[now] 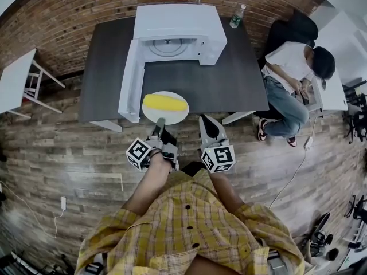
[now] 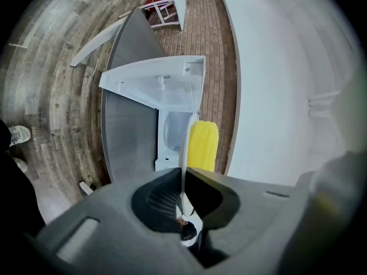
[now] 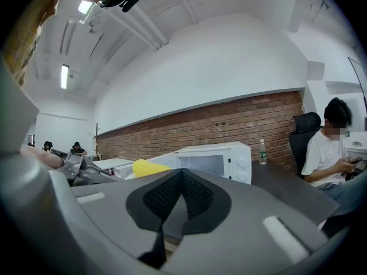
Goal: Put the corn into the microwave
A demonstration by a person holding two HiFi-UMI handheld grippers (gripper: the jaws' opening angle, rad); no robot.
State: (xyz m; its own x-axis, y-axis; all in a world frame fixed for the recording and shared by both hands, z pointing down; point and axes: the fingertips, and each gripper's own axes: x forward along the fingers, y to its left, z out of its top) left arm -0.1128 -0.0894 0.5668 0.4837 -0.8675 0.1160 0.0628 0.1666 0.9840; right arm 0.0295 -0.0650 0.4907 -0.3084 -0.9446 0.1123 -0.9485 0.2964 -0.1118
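Note:
A yellow corn cob (image 1: 165, 102) lies on a white plate (image 1: 178, 118) at the near edge of the dark table (image 1: 229, 79). My left gripper (image 1: 160, 122) is shut on the plate's near rim. In the left gripper view the plate (image 2: 186, 148) runs edge-on between the jaws, with the corn (image 2: 203, 145) beyond the left gripper (image 2: 183, 173). The white microwave (image 1: 178, 27) stands behind, its door (image 1: 129, 82) swung open to the left. My right gripper (image 1: 205, 121) hovers just right of the plate, shut and empty. The right gripper view shows the right gripper (image 3: 182, 173), corn (image 3: 148, 166) and microwave (image 3: 218, 159).
A person (image 1: 292, 79) sits on a black chair at the table's right side, looking at a phone. A water bottle (image 1: 237, 16) stands at the table's back right. A white desk (image 1: 14, 79) and a stool stand to the left. Wood floor surrounds the table.

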